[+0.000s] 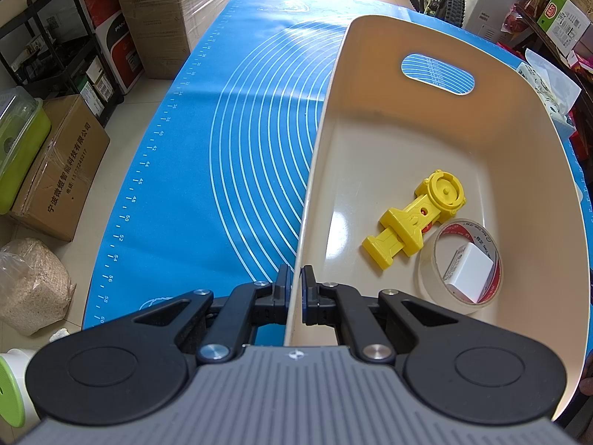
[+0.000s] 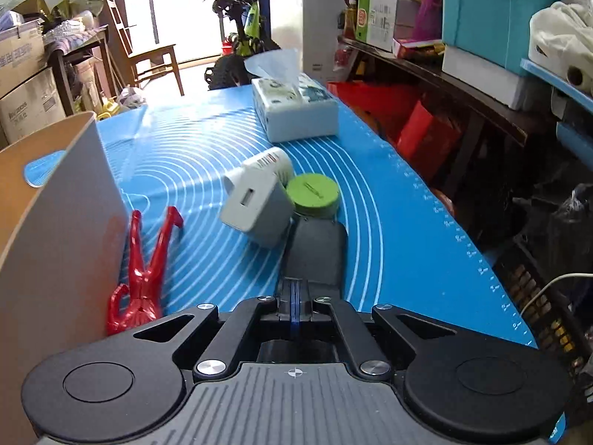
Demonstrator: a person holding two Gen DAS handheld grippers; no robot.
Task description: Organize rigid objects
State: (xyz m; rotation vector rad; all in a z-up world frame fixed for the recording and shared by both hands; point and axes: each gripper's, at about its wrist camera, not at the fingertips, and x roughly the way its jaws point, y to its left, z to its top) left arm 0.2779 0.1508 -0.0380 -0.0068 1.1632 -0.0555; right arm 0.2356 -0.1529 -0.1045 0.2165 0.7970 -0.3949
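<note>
A: Left hand-held gripper [image 1: 295, 278] is pinching the wall of the cream plastic bin [image 1: 437, 137], steadying it on the blue mat-covered table [image 1: 229, 141]. Right hand-held gripper [image 2: 295, 289] is pressed together, holding nothing.

B: Judging the white USB charger block [image 2: 255, 205] is next: reopen, straddle it squarely, lift clear of the green-lidded jar [image 2: 314, 194]. A dark grey block is hiding the fingertips; can't tell what it is.

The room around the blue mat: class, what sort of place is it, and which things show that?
Probably a cluttered home room used for storage: stacked cardboard boxes, a bicycle, a wooden chair and loaded shelves surround the table.
</note>
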